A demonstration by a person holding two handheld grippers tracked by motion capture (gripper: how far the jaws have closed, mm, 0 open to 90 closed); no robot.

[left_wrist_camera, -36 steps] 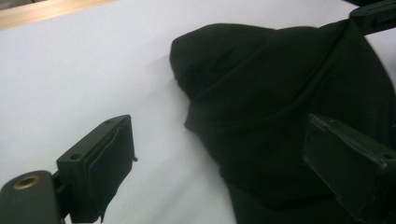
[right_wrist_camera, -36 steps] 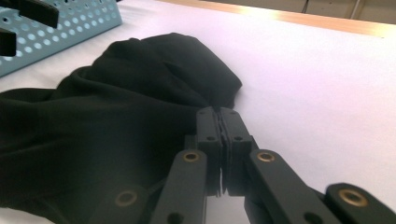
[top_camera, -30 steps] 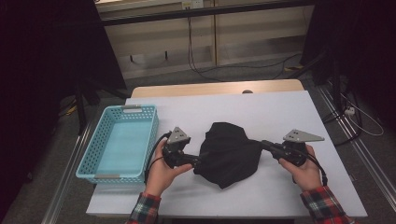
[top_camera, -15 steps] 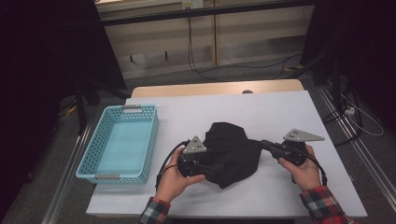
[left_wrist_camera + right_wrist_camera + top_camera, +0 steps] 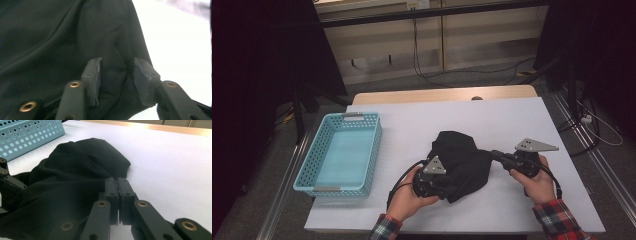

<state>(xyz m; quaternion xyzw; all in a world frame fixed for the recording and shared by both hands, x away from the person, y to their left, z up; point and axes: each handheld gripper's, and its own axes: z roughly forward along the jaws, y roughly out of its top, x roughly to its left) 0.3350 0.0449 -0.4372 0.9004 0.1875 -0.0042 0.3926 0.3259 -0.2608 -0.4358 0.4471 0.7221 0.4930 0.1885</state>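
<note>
Now, line by line:
Change: since a second ago the left gripper (image 5: 443, 186) has come from the cloth's left edge in to its near-left corner, and its jaws have just been closing with a fold between them.
Left gripper: in its own view the pads (image 5: 92, 75) stand a little apart, a ridge of black fabric bunched between them; a firm pinch is likely close but not yet sure.
Right gripper (image 5: 493, 154): unmoved, jaws together, clamped on the cloth's right edge.
Cloth (image 5: 459, 161): crumpled on the white table (image 5: 412, 125), near the person, right of the basket (image 5: 362, 120), apart from it.
Meaning: probably both ends are nearly secured, so lifting or spreading can follow.
</note>
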